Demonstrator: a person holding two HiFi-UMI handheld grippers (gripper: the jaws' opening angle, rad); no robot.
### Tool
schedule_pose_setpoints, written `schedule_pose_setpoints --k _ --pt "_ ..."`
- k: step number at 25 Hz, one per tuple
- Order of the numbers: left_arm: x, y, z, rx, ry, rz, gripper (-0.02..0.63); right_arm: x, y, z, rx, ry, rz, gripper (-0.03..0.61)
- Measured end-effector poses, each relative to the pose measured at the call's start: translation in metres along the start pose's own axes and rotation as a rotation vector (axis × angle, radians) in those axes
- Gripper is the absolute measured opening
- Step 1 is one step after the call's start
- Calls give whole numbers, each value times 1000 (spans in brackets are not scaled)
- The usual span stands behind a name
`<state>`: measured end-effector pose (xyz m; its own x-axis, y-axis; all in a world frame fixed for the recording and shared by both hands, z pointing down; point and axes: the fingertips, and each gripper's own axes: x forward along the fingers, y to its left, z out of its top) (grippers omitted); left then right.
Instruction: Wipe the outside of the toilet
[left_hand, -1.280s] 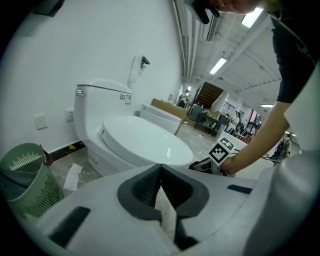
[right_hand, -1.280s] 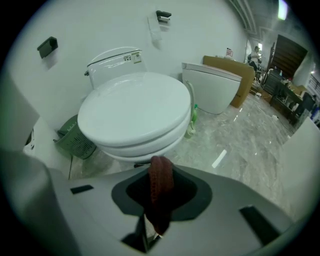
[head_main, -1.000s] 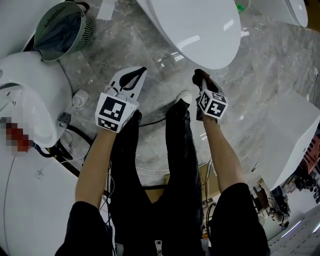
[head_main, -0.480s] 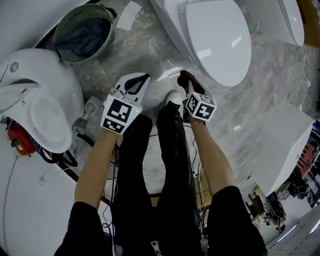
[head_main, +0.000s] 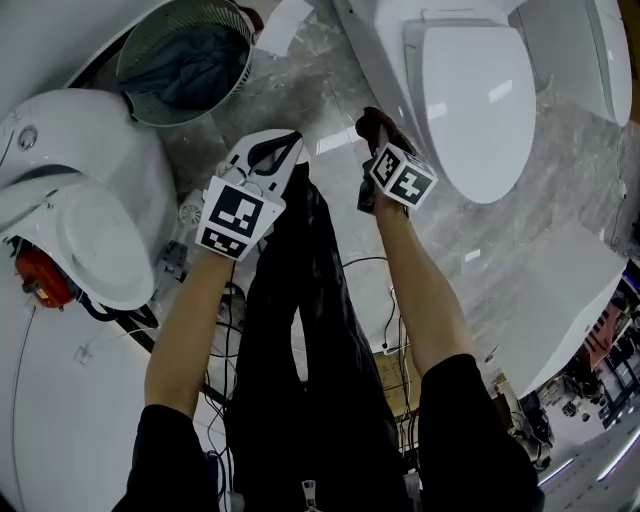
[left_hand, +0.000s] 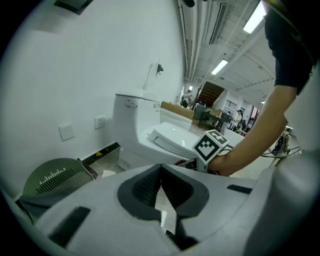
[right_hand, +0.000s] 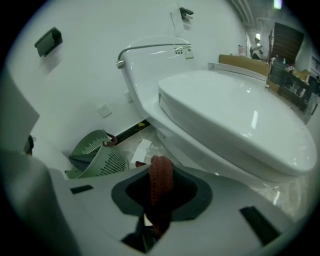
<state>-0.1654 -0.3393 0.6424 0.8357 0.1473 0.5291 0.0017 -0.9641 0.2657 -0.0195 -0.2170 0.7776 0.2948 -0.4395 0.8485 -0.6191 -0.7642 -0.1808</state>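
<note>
Right gripper (head_main: 376, 128) clamps a ribbed rust-brown cloth (right_hand: 161, 180) beside the glossy white oval-lidded toilet (right_hand: 235, 120); left gripper (left_hand: 160, 176) is closed and empty.

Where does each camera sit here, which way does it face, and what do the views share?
Head view: on the person's head, looking steeply down; arms, legs, left gripper and right gripper show.
Left gripper view: on the left gripper, along its shut jaws toward the toilet; the person's right arm shows.
Right gripper view: on the right gripper, along jaws clamping a red cloth, toward the toilet's side.
Shared: all three show the toilet and green basket.
</note>
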Motion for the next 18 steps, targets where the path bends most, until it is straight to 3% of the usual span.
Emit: schedule_pose_setpoints --k 5,9,18 --pt "14 44 -6 -46 10 6 5 45 3 13 25 -9 -79 64" --pt "24 63 -18 -70 28 -8 5 69 -11 23 107 -21 -177 64" --pt "31 62 -36 -114 49 -28 5 73 -24 20 255 -47 -260 64"
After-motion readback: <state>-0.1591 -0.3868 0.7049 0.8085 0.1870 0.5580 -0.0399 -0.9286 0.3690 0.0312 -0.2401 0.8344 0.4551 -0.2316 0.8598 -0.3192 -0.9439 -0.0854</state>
